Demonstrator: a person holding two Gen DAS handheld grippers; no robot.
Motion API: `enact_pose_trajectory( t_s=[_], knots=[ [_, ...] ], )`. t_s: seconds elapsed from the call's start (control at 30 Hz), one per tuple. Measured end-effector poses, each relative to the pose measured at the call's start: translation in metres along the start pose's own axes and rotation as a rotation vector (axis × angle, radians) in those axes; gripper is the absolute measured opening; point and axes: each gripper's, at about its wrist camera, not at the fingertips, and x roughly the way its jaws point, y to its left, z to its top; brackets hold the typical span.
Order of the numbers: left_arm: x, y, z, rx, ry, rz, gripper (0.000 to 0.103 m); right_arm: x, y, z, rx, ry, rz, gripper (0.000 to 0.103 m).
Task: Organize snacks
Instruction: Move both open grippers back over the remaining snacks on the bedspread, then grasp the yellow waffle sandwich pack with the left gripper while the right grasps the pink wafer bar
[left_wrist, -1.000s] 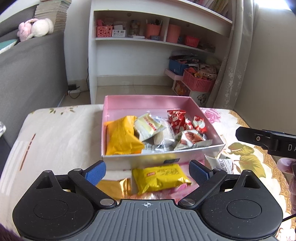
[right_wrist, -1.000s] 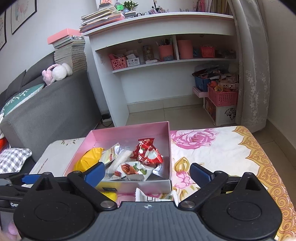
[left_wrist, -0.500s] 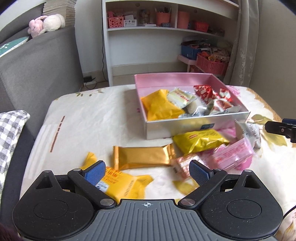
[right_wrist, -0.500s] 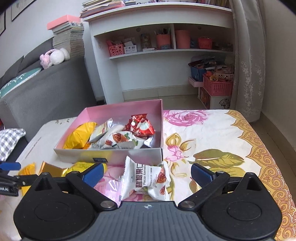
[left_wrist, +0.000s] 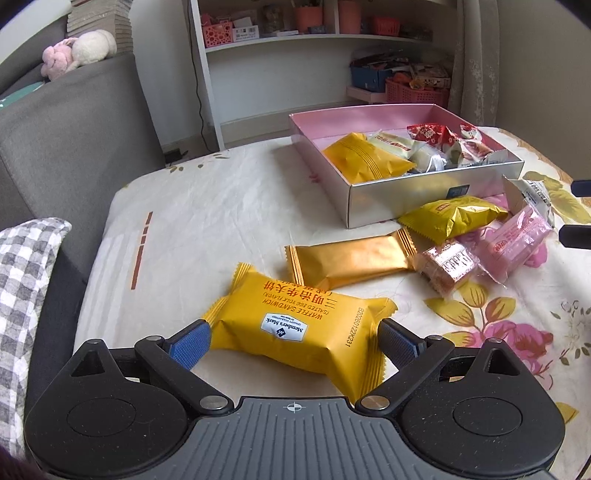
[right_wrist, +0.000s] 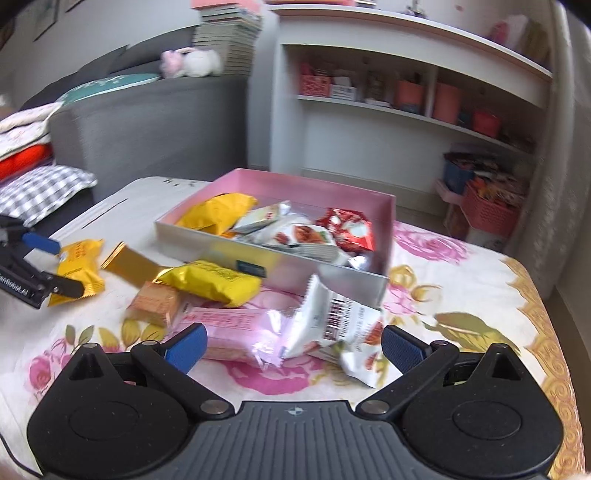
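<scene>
A pink box (left_wrist: 424, 192) holding several snack packs stands on the floral cloth; it also shows in the right wrist view (right_wrist: 325, 273). My left gripper (left_wrist: 293, 341) is open, its fingers on either side of a yellow waffle sandwich pack (left_wrist: 299, 328) lying on the cloth. A gold bar (left_wrist: 351, 258), a yellow pack (left_wrist: 454, 218), a small orange pack (left_wrist: 447, 269) and a pink pack (left_wrist: 513, 242) lie loose before the box. My right gripper (right_wrist: 291, 347) is open around a white pack (right_wrist: 336, 325) and the pink pack (right_wrist: 236, 332).
A grey sofa (left_wrist: 70, 140) with a checked cushion (left_wrist: 26, 280) stands at the left. A white shelf unit (left_wrist: 295, 55) and pink baskets (left_wrist: 417, 96) stand behind the table. The cloth's left part (left_wrist: 192, 206) is bare.
Both grippers have pulled back from the box and dropped lower. The left has swung left over the yellow waffle pack; the right now frames the white and pink packs.
</scene>
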Motion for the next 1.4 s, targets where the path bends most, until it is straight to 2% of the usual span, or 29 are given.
enact_pose_trajectory(
  t_s=[0.23,0.3,0.53,0.63,0.73,0.87,1.17,1.27,1.4],
  knots=[
    [-0.001,-0.001,0.010,-0.024,-0.004,0.008,0.098,0.011,0.024,0.008,-0.093,-0.009,0.059,0.094],
    [0.003,-0.001,0.017,-0.071,0.026,0.046,0.098,0.015,0.028,0.011,-0.107,-0.014,0.068,0.094],
    [0.013,0.008,0.034,-0.285,0.048,0.100,0.098,0.033,0.037,0.018,-0.135,0.004,0.107,0.093],
    [0.021,0.009,0.032,-0.329,0.087,0.143,0.098,0.039,0.039,0.018,-0.161,0.032,0.125,0.092],
    [0.026,0.007,0.027,-0.304,0.121,0.159,0.098,0.042,0.040,0.015,-0.169,0.067,0.146,0.091],
    [0.021,0.007,0.019,-0.248,0.131,0.143,0.097,0.038,0.041,0.012,-0.190,0.097,0.181,0.091],
    [0.005,0.020,0.006,-0.206,0.145,0.104,0.096,0.023,0.054,0.002,-0.206,0.202,0.331,0.086],
    [0.000,0.020,0.005,-0.198,0.135,0.080,0.096,0.020,0.061,0.001,-0.196,0.235,0.397,0.080],
    [0.001,0.013,0.005,-0.204,0.138,0.045,0.093,0.018,0.071,0.001,-0.221,0.217,0.370,0.080]
  ],
)
